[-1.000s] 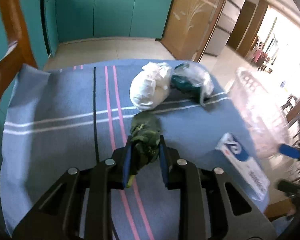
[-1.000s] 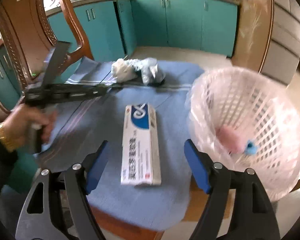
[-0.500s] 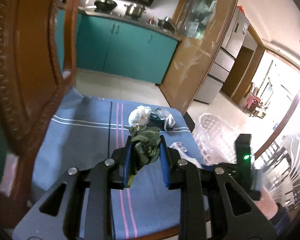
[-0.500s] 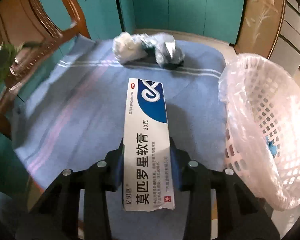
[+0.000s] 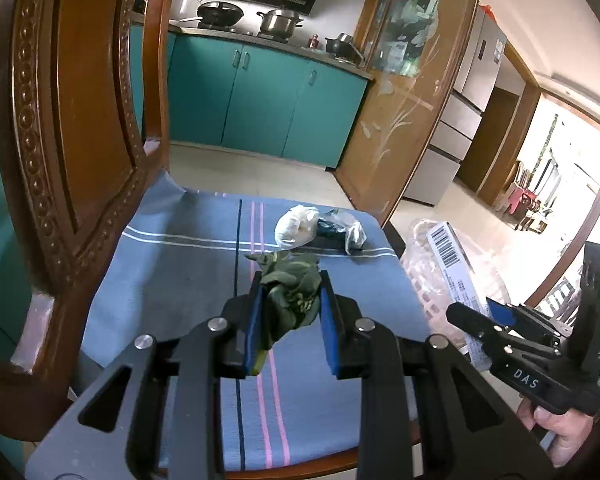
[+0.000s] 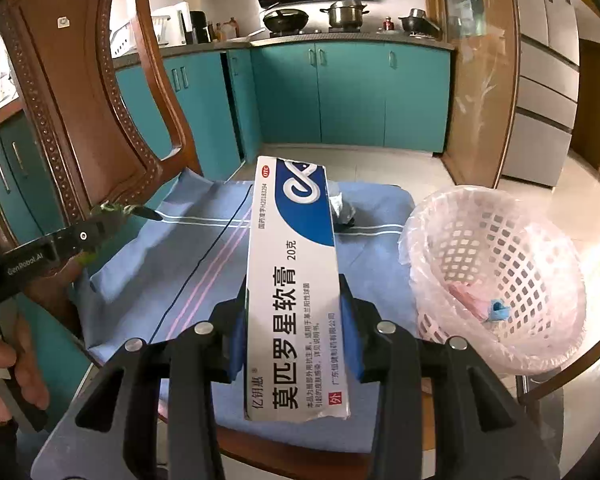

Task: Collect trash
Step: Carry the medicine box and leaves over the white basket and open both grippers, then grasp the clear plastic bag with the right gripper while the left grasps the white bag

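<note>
My left gripper [image 5: 290,300] is shut on a wad of green vegetable leaves [image 5: 290,288] and holds it above the blue striped cloth [image 5: 172,280] on the chair seat. My right gripper [image 6: 294,316] is shut on a white and blue ointment box [image 6: 296,280], lifted above the seat; the box also shows in the left wrist view [image 5: 450,256]. A white crumpled bag [image 5: 296,226] and a clear bag with dark contents [image 5: 342,232] lie at the far end of the cloth. A white lined basket [image 6: 496,276] stands to the right, holding pink and blue scraps.
The carved wooden chair back [image 5: 60,140] rises close on the left. Teal kitchen cabinets [image 6: 340,96] and a fridge [image 6: 548,72] stand behind. A wooden partition [image 5: 412,100] is at the far right of the seat.
Both grippers have risen and pulled back from the seat. The right gripper closed on the ointment box and lifted it; the left still holds the leaves.
</note>
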`<control>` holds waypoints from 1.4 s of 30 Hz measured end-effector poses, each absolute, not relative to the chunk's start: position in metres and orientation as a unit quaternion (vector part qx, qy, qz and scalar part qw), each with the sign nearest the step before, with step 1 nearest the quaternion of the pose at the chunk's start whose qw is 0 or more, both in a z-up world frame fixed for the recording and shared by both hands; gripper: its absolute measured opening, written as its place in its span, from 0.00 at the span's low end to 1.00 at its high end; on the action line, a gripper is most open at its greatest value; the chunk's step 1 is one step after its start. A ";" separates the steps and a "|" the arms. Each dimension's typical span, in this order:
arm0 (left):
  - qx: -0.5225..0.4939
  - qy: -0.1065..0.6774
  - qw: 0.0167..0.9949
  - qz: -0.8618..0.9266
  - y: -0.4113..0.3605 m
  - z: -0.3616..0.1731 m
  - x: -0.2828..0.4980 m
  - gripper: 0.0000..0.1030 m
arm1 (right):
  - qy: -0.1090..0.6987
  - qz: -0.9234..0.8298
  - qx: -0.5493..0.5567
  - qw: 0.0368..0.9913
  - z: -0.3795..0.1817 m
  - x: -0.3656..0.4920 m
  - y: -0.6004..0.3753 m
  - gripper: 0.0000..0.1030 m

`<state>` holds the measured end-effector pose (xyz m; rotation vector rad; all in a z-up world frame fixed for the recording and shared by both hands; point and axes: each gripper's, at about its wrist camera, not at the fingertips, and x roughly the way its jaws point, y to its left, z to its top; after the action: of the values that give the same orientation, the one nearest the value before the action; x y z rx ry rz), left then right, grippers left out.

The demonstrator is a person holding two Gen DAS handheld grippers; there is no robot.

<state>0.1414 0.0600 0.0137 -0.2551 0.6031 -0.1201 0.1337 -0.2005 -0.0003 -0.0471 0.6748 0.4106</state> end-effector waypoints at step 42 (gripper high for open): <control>-0.094 0.332 0.906 -0.245 -0.188 0.035 0.283 0.90 | 0.172 -0.041 0.295 0.939 0.020 0.142 -0.428 0.93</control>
<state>0.2829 -0.1878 0.0350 -0.1945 0.6864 -0.5067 0.1416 -0.4283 0.0201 0.6029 0.3510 -0.0829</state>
